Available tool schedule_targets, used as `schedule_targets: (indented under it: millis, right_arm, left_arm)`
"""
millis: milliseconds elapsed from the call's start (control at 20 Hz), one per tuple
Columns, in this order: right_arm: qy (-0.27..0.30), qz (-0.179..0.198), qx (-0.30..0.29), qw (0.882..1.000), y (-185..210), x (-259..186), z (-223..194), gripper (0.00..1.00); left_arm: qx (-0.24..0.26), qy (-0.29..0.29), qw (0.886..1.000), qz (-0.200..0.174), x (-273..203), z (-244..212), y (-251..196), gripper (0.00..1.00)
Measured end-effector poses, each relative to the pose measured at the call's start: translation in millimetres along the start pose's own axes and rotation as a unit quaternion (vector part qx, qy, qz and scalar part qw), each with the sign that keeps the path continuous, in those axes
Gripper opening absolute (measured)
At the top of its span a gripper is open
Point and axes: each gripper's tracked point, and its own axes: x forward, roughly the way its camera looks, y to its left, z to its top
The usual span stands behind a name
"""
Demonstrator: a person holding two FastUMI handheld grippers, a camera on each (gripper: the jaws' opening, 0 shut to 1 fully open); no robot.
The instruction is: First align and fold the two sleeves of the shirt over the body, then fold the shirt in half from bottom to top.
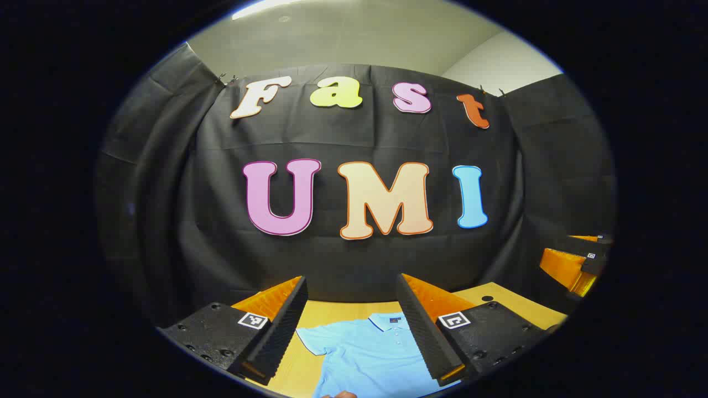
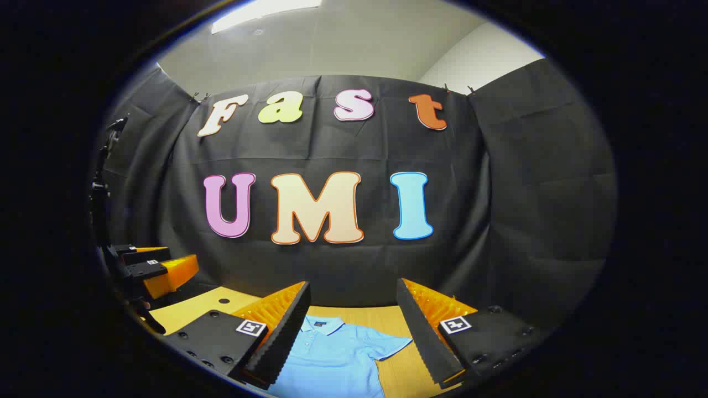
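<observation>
One light-blue polo shirt (image 1: 371,354) is lying flat on the wooden surface (image 1: 514,307) at lower centre, collar toward the wall (chest logo too small to read). Left tongs (image 1: 352,331) and right tongs (image 2: 350,334) are hovering spread above it, gripping nothing.

black cloth wall (image 1: 359,265) | wooden table (image 2: 188,312) | pale ceiling (image 1: 354,38) | ceiling light (image 2: 265,8)

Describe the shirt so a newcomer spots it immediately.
Below the black cloth wall lies a wooden table. The shirt is spread flat on it: a light blue polo, collar toward the wall, short sleeves out to each side, the one garment there.
</observation>
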Motion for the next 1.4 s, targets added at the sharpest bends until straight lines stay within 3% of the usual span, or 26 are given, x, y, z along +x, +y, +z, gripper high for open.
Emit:
schedule_targets:
  millis: [900, 1400]
  right_arm:
    - [0.007, 0.000, -0.016, 1.000, 8, 20, -11, 0.98]
    - [0.067, -0.070, -0.058, 0.994, -43, 103, -89, 0.98]
  left_arm:
    - [-0.004, -0.002, 1.000, -0.002, 7, -2, 11, 0.95]
    - [0.003, -0.009, 1.000, -0.009, 17, -3, 20, 0.95]
